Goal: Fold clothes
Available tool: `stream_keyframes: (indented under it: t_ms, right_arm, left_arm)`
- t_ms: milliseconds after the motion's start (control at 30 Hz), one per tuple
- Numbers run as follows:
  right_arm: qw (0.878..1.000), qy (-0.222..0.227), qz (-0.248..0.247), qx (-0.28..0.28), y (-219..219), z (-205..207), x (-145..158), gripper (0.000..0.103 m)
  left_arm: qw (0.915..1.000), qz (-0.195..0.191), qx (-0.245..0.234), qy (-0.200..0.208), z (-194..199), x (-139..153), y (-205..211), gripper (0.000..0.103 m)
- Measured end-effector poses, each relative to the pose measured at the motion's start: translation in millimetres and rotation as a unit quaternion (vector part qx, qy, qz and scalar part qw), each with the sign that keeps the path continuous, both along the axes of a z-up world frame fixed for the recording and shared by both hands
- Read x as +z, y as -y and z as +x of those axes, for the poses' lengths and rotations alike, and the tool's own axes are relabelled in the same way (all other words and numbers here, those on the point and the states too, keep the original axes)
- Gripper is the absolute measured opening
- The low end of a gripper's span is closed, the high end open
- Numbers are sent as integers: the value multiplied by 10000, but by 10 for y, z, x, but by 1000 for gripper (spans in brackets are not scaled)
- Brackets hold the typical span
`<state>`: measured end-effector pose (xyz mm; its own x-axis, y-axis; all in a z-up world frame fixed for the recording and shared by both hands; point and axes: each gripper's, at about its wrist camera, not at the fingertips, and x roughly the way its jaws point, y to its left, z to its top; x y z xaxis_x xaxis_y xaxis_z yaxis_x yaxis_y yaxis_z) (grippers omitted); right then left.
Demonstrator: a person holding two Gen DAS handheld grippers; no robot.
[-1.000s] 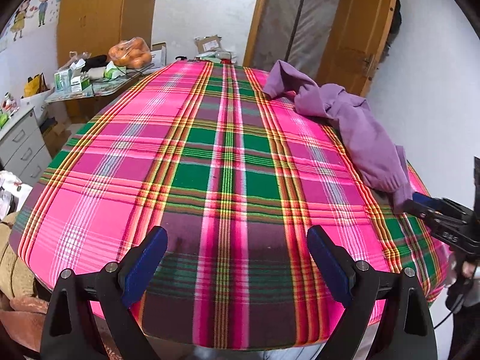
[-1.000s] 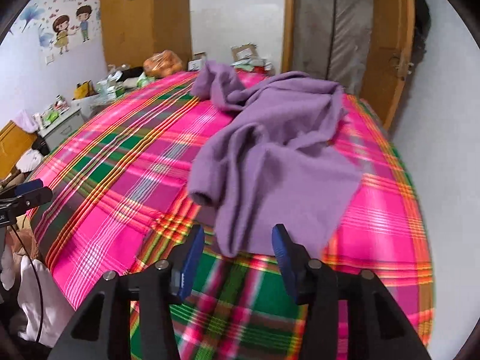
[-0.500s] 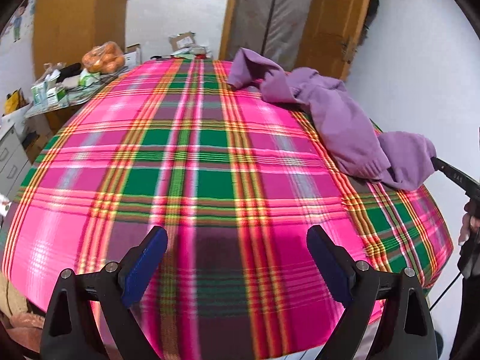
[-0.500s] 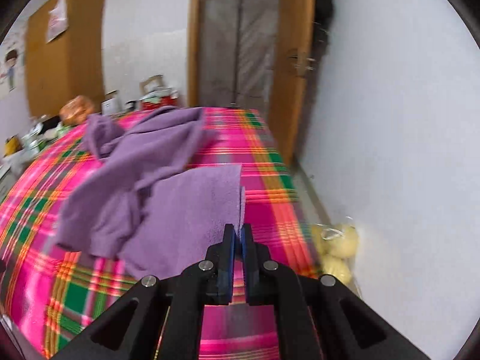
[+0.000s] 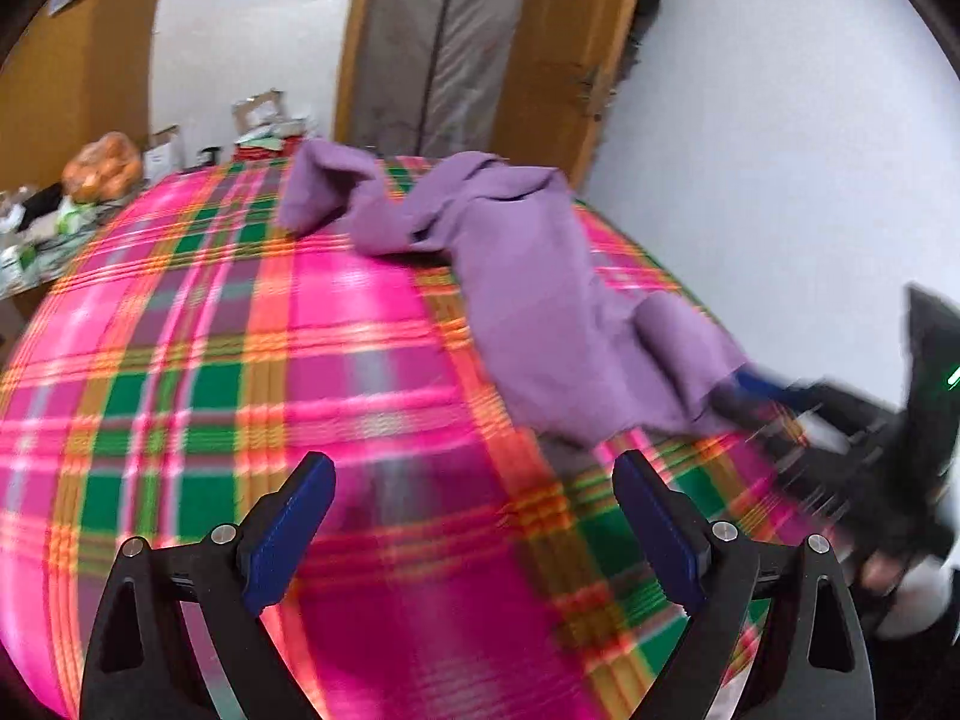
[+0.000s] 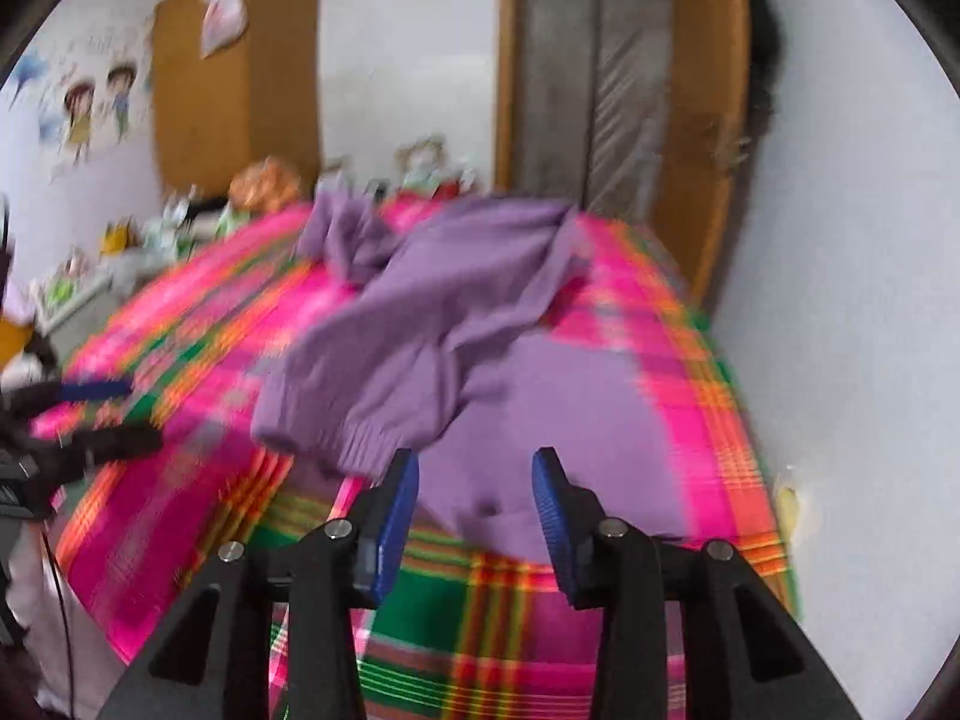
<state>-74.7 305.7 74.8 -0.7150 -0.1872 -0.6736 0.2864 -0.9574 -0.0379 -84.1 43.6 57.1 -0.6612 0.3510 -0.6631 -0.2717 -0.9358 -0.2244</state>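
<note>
A purple sweater (image 5: 528,276) lies rumpled on the right half of a bed with a pink and green plaid blanket (image 5: 240,360). It also shows in the right wrist view (image 6: 468,324), with its hem spread near my fingers. My left gripper (image 5: 474,516) is open and empty above the blanket's near edge, left of the sweater. My right gripper (image 6: 474,504) is open just in front of the sweater's hem and holds nothing; it shows blurred at the right in the left wrist view (image 5: 780,396).
A white wall (image 6: 840,240) runs close along the bed's right side. A wooden door frame (image 6: 714,120) stands behind the bed. A cluttered side table (image 5: 54,210) and a wooden wardrobe (image 6: 234,78) stand at the far left. My left gripper shows blurred at the left edge (image 6: 90,414).
My right gripper was shut on the sweater's hem half a second ago; now it is open and the hem lies spread on the blanket. Both views have swung, with motion blur.
</note>
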Motion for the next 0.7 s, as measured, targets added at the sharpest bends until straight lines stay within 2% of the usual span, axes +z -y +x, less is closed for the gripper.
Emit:
stream_keyframes:
  t_ms: [33, 67, 133, 267, 500, 567, 600, 633, 700]
  right_arm:
    - [9999, 98, 6, 44, 34, -35, -43, 40]
    - [9998, 176, -2, 90, 62, -62, -78, 40]
    - [9997, 228, -7, 85, 53, -59, -108, 40]
    - [9995, 304, -7, 27, 6, -38, -160, 40]
    - [9992, 393, -7, -55, -45, -127, -302, 41]
    - [9992, 408, -49, -37, -55, -149, -310, 42]
    - [9991, 415, -78, -33, -60, -156, -312, 42]
    - [9990, 422, -111, -31, -66, -161, -313, 43]
    - [9989, 426, -183, -44, -77, -163, -314, 43]
  left_arm:
    - [9999, 42, -85, 97, -57, -15, -47, 68]
    - [9996, 80, -170, 210, -116, -36, -94, 63]
    - [9986, 133, -309, 419, -231, -84, -186, 58]
    - [9981, 51, -429, 443, -287, -110, -378, 58]
    - [9978, 164, -507, 404, -364, -50, -536, 57]
    - [9982, 145, -424, 396, -401, -62, -517, 30]
    - [9984, 134, -377, 394, -421, -70, -505, 27]
    - [9985, 165, -338, 401, -440, -79, -474, 17]
    - [9986, 233, -275, 386, -448, -87, -394, 16]
